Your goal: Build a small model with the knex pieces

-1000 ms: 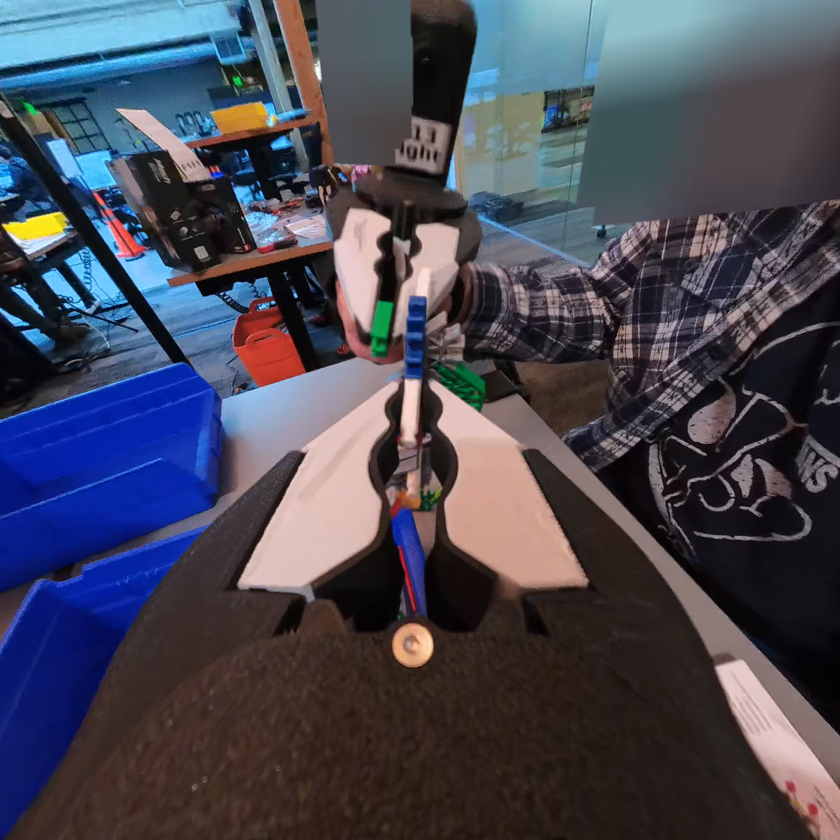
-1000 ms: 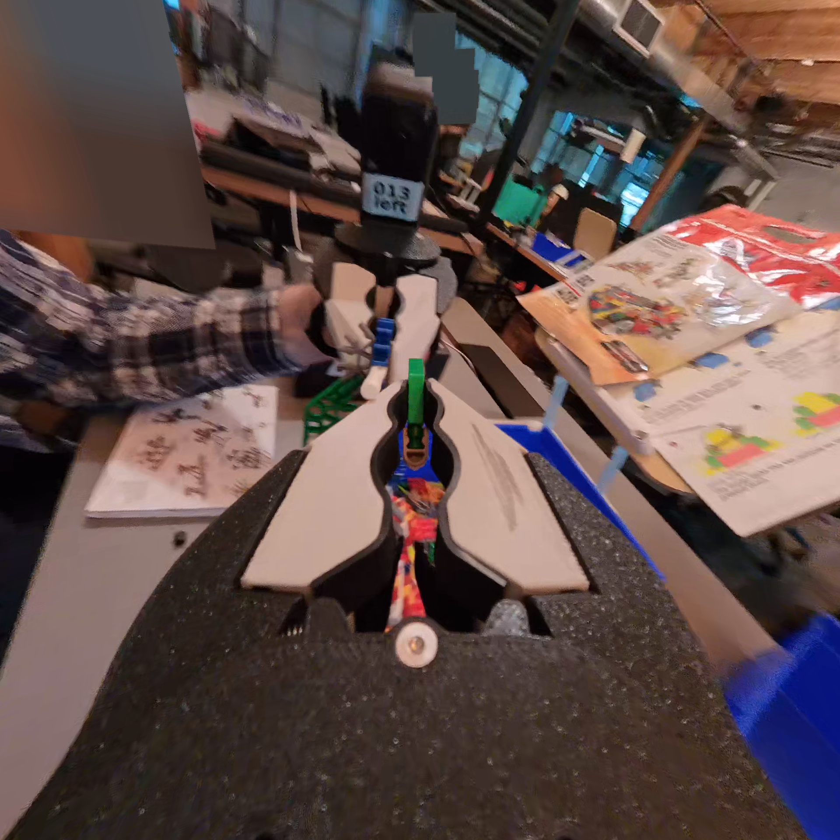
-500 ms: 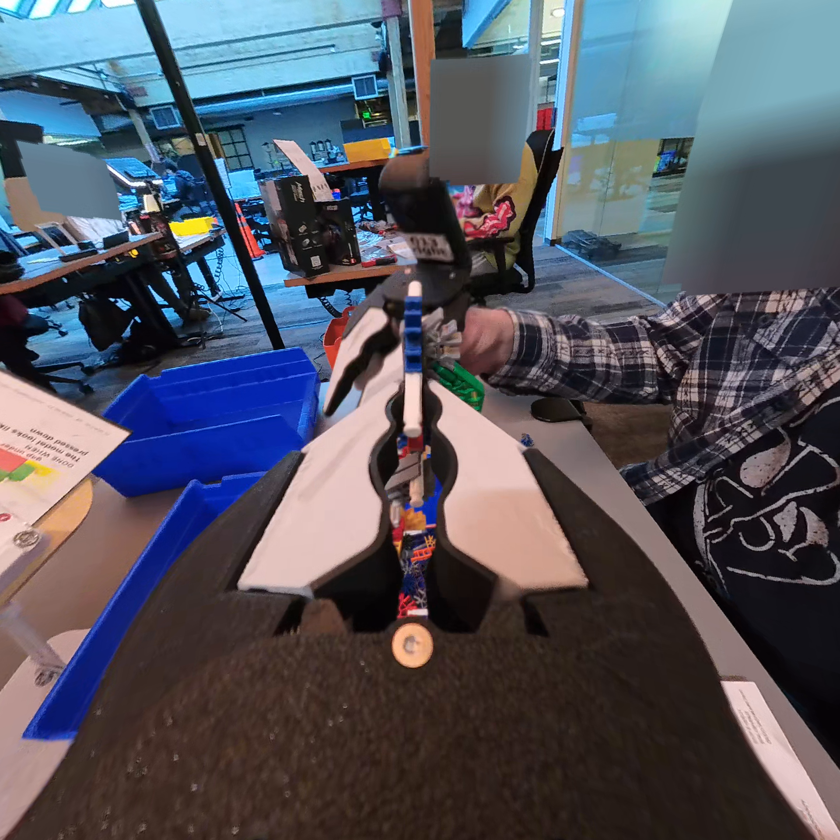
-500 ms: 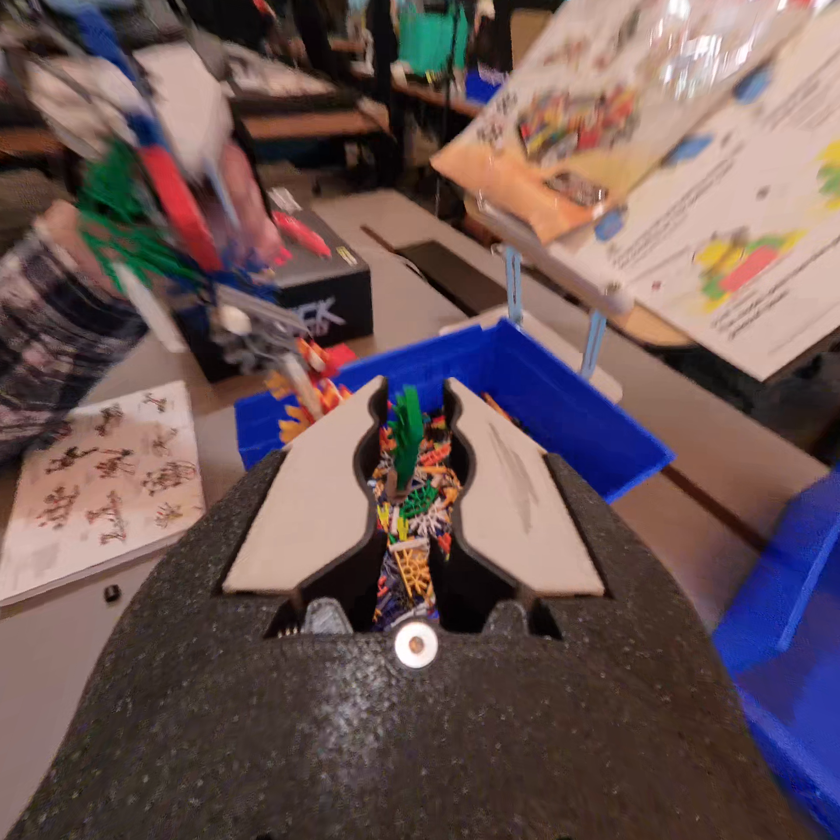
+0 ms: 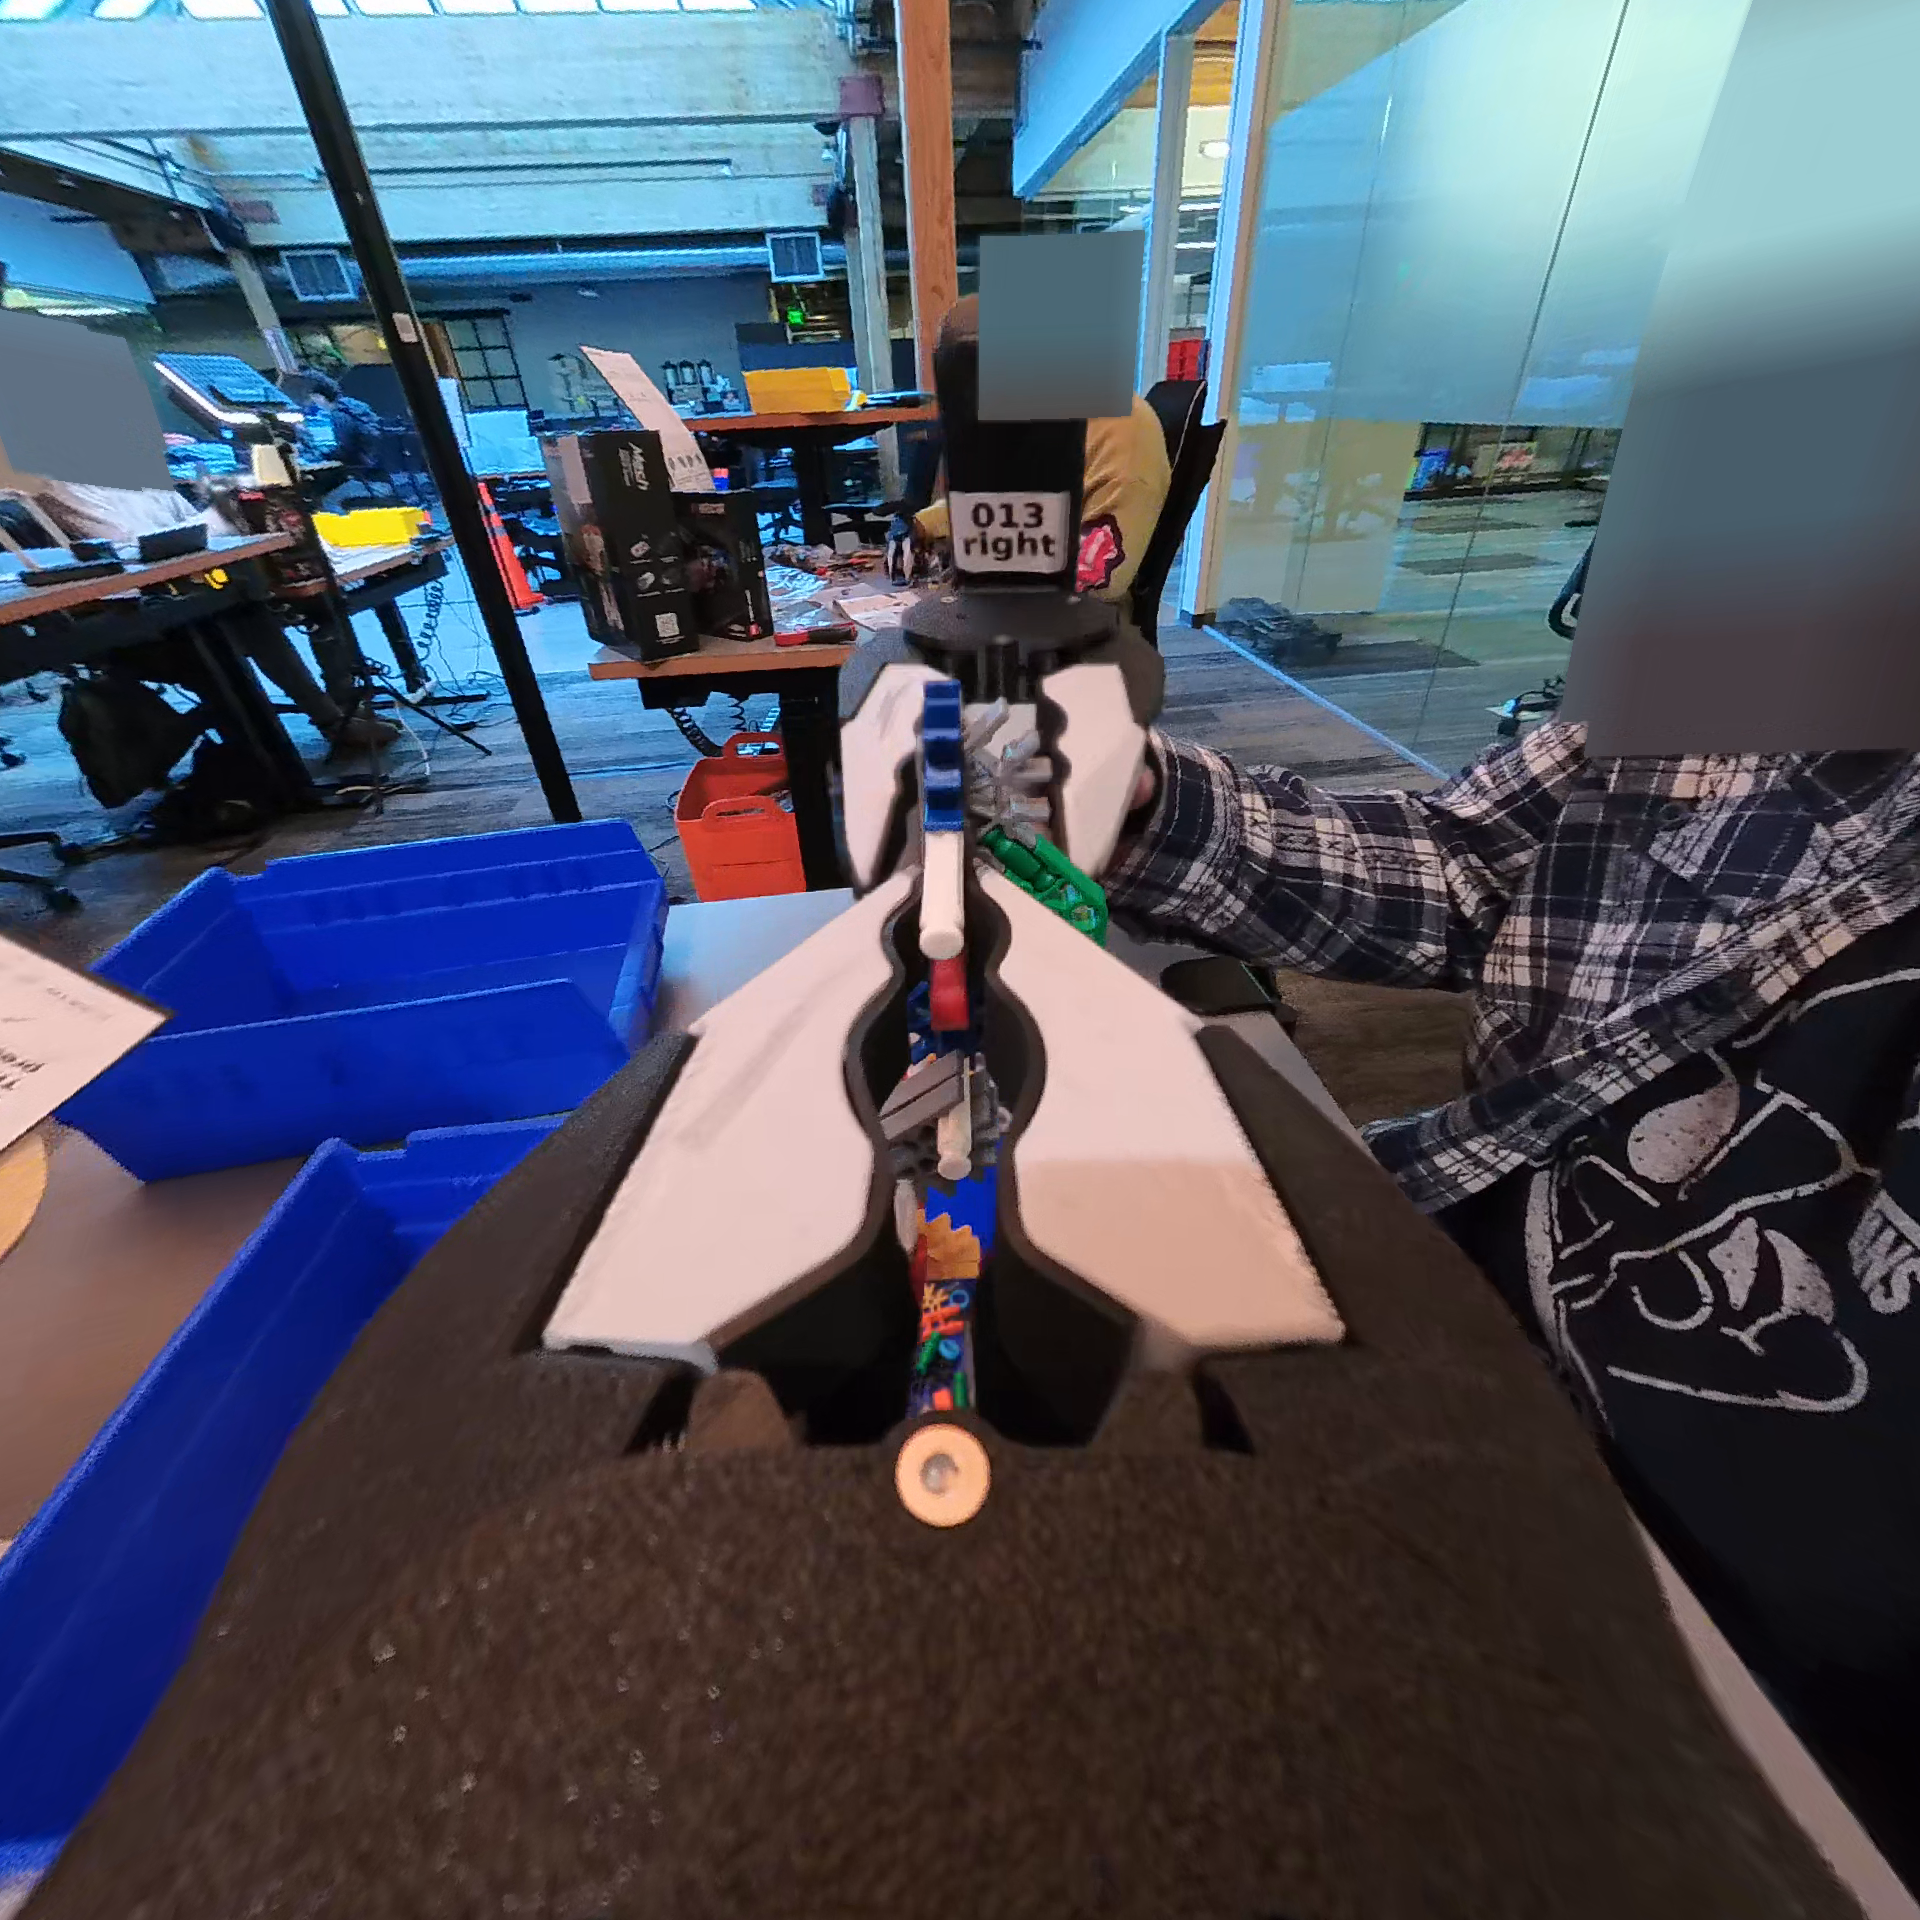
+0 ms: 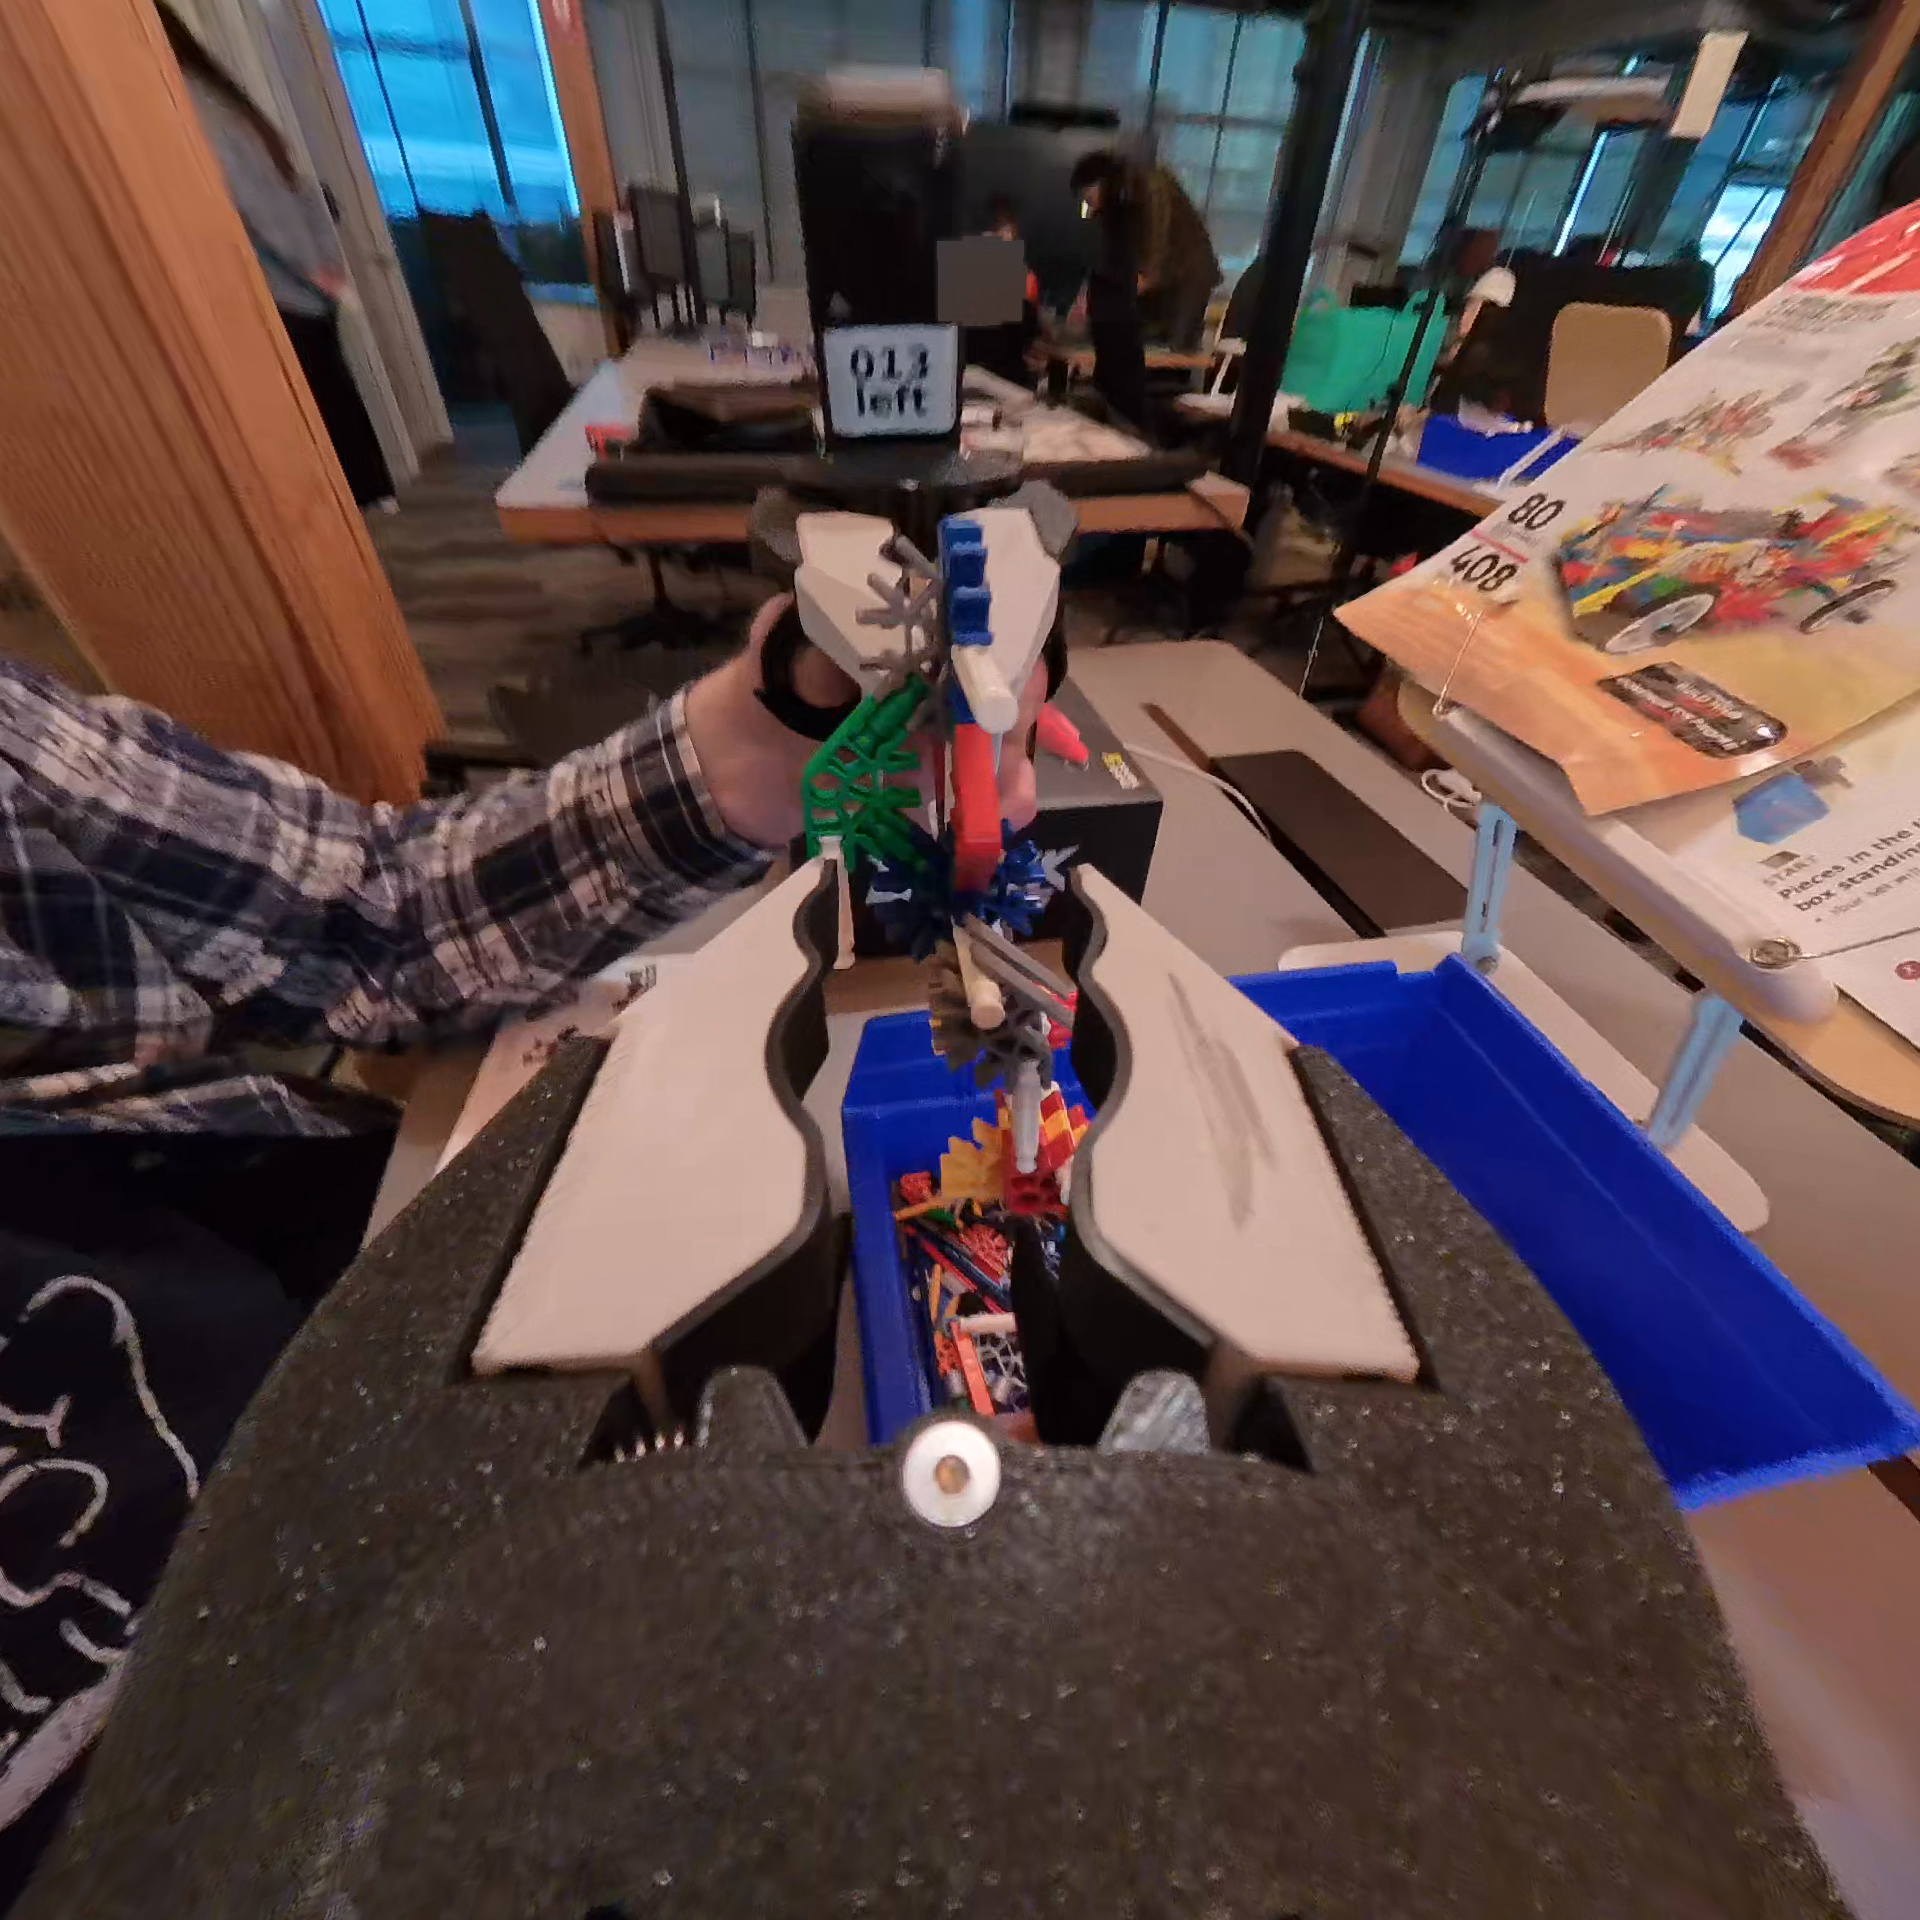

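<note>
My left gripper (image 5: 940, 883) is shut on the white rod (image 5: 940, 920) of a toy model built from rods and connectors. A blue connector (image 5: 942, 758) sits on the rod's far end. In the right wrist view the model (image 6: 971, 790) hangs from the left gripper (image 6: 935, 665), with a green lattice piece (image 6: 857, 779), a red part and blue and grey connectors. My right gripper (image 6: 951, 883) is open and holds nothing. Its fingers stand apart on either side of the model's lower end without touching it. It faces the left gripper in the left wrist view (image 5: 982, 831).
A blue bin (image 6: 1507, 1143) of loose coloured pieces (image 6: 966, 1247) lies under the right gripper. Two more blue bins (image 5: 364, 987) (image 5: 208, 1351) stand at the left. A booklet on a stand (image 6: 1662, 623) is at the right, a black box (image 6: 1101, 821) behind the model. A person in a plaid sleeve (image 5: 1455, 883) holds the grippers.
My right gripper was shut on a small green piece, opened over the blue bin, and the piece is gone from its jaws. It now faces the model again. The left stays shut on the rod.
</note>
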### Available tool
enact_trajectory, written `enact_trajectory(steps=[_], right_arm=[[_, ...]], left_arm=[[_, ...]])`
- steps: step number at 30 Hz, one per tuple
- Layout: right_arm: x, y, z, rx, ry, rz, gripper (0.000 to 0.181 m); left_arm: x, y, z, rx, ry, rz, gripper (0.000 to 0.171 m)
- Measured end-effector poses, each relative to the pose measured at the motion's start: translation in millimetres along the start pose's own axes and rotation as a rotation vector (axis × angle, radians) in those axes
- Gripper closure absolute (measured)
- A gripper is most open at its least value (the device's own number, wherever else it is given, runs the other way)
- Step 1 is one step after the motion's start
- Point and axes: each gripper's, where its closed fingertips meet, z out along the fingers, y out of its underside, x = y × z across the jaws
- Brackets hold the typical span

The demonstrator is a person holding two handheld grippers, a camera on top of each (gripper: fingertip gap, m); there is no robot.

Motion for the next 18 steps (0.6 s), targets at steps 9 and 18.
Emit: enact_trajectory(steps=[9, 18], right_arm=[[2, -9, 2, 0.06, 0.059, -0.028, 0.177], [0, -20, -17, 0.274, -0.079, 0.223, 0.177]], left_arm=[[-1, -3, 15, 0.065, 0.02, -0.063, 0.166], [4, -17, 14, 0.146, 0.031, -0.035, 0.146]])
